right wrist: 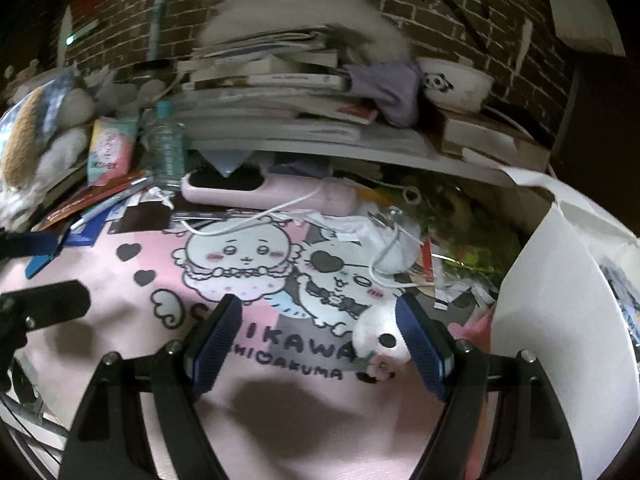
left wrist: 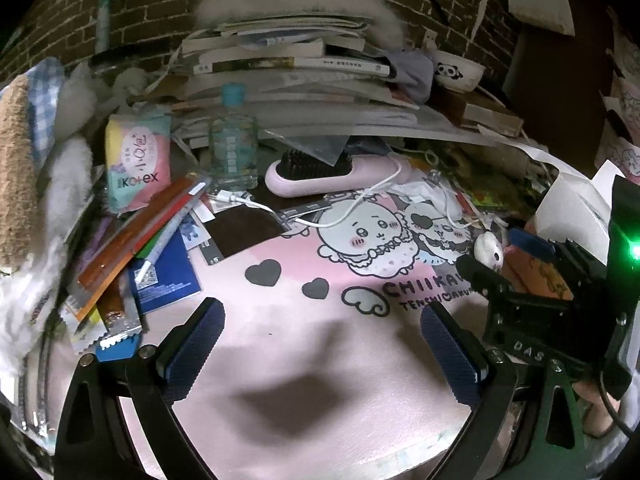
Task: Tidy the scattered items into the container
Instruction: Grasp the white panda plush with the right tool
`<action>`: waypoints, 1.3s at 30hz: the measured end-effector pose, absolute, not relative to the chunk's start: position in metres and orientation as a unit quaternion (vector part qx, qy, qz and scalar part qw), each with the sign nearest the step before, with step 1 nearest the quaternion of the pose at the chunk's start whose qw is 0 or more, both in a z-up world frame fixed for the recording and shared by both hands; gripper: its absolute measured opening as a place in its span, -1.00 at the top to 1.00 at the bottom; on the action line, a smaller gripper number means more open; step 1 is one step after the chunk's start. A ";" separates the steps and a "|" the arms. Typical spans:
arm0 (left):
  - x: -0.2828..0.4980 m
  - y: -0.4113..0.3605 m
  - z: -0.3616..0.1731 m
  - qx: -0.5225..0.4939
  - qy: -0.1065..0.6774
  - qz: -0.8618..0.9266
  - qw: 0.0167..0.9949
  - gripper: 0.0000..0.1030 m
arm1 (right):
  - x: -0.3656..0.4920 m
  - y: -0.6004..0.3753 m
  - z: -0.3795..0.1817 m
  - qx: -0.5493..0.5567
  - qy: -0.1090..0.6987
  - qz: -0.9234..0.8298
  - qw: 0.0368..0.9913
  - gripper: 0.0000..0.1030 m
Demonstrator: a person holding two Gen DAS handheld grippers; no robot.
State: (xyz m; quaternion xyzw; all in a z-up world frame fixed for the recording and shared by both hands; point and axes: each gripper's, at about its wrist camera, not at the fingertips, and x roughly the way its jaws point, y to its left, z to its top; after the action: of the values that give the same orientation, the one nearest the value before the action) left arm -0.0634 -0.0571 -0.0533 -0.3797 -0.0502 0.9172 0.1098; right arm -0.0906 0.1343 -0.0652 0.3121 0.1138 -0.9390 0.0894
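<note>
Hovering tongs (right wrist: 320,340) (both agape) over mat (right wrist: 120,308)

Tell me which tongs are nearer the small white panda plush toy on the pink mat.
Right. The right tongs are open with the small white panda plush toy beside their right finger; the left tongs are open over bare mat, off to its left.

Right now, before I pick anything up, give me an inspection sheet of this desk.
Surface: pink cartoon-print desk mat, bare in front.
Job's things: small white plush toy beside the right gripper's finger; white paper bag at right, perhaps the container.
Clutter: clear plastic bottle with blue cap, pink hairbrush, pastel Kotex pack, stacked books, panda-print bowl.
Grippers: left gripper open, empty; right gripper open, empty.
Cables: white charging cable across mat.
Surroundings: brick wall.
</note>
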 end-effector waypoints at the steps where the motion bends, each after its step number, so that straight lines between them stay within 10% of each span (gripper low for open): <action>1: -0.064 -0.057 -0.054 -0.380 -0.050 0.917 0.111 -0.91 | -0.092 0.136 -0.066 0.314 0.110 -0.939 0.088 -0.49; 18: -0.069 -0.053 -0.060 -0.388 -0.051 0.913 0.116 -0.91 | -0.129 0.160 -0.083 0.368 0.043 -0.926 0.073 -0.49; 26: -0.072 -0.053 -0.064 -0.389 -0.055 0.912 0.117 -0.91 | -0.128 0.168 -0.089 0.353 0.078 -0.932 0.038 0.36; 39: -0.078 -0.048 -0.069 -0.392 -0.059 0.909 0.129 -0.91 | -0.096 0.154 -0.088 0.338 0.104 -0.924 0.143 0.47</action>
State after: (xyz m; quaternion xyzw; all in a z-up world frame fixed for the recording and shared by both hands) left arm -0.0777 -0.0481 -0.0688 -0.3915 -0.0594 0.9091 0.1295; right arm -0.0960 0.1540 -0.0876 0.3384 0.1037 -0.9242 0.1433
